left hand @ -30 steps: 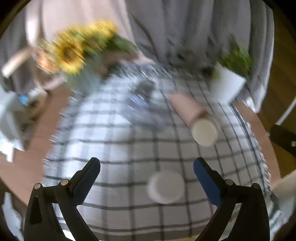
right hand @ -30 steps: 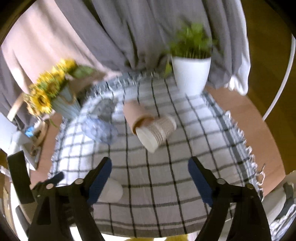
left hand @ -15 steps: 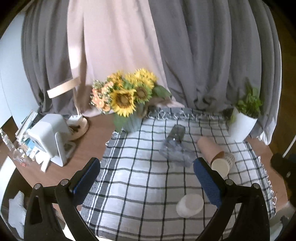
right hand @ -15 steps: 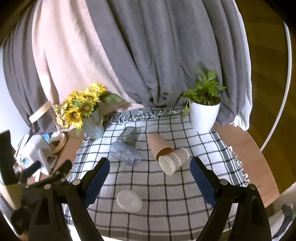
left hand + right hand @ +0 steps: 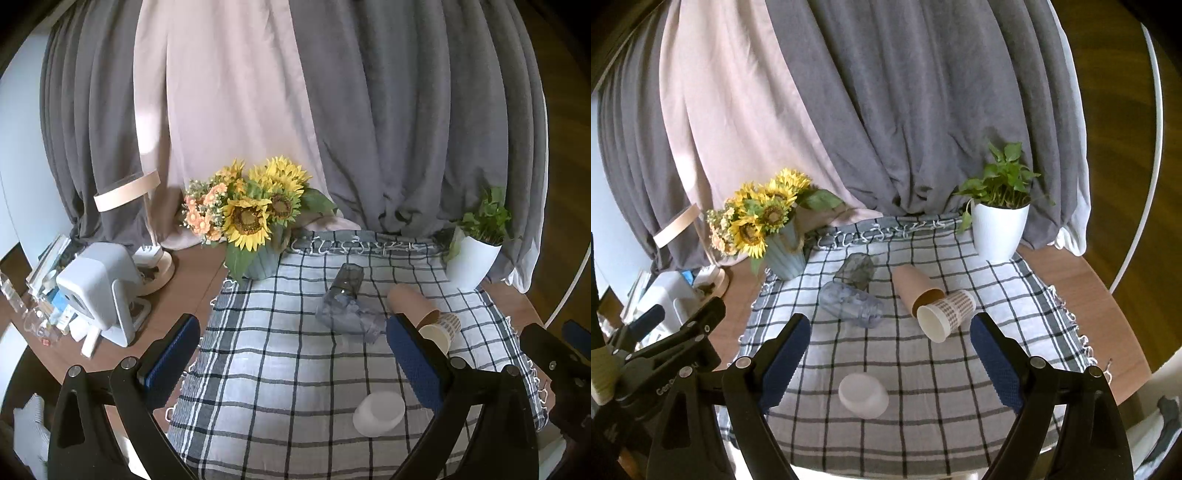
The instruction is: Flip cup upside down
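white cup: a small white cup [image 5: 863,395] sits mouth down on the checked tablecloth [image 5: 923,424], near the front edge, flat base up; in the left wrist view it [image 5: 378,413] lies low and right of centre, nothing touching it
left gripper: left gripper [image 5: 295,362] held above and back from the table, jaws spread wide, nothing between the blue pads
right gripper: right gripper [image 5: 888,363] likewise wide apart and empty, well clear of every cup
patterned paper cup: patterned paper cup [image 5: 945,314] lies on its side, mouth toward the camera, touching the brown cup
brown paper cup: brown paper cup [image 5: 916,290] on its side too, base pointing toward the back of the table
clear cups: a clear plastic cup [image 5: 851,304] lies tipped over mid-cloth; a second, darker clear cup [image 5: 857,270] sits just behind it, its pose hard to read
surroundings: sunflower vase [image 5: 785,254] at back left, potted plant [image 5: 999,229] at back right, both well apart from the cups
done: judging by its pose, the white cup is already inverted and let go
left: if that cup is the one meant, the task looks finished; if the others count, four cups lie unturned and neither tool is near them
risk: the paper cups lean on each other, so lifting one would likely roll its neighbour
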